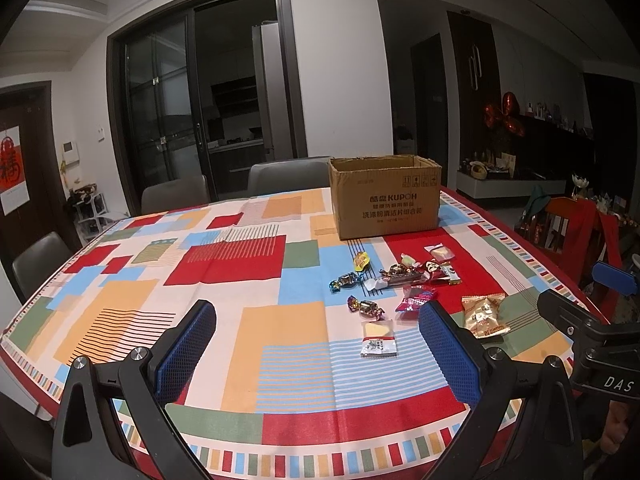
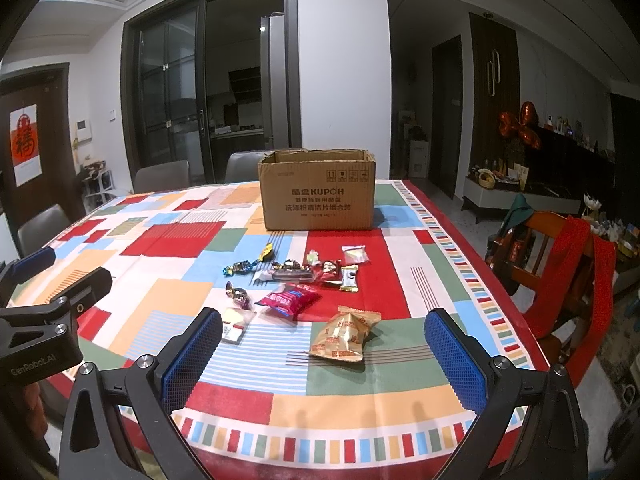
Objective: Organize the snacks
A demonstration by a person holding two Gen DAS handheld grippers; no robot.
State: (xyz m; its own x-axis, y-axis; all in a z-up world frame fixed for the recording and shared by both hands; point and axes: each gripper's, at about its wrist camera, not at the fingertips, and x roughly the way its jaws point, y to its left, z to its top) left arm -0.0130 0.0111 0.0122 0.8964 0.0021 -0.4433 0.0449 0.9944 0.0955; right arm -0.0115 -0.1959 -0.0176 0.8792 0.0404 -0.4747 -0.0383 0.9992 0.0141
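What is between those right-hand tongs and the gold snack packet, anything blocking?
Nothing visible. The right tongs stand open with only bare tablecloth before the gold snack packet, which lies apart from the pink packet.

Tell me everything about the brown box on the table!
The cardboard box is plain brown with dark printed letters and small shipping symbols on its front. Its top is open, and the inside is hidden from here. It stands upright on the colourful tablecloth, beyond the loose snacks. Nothing touches it but the cloth.
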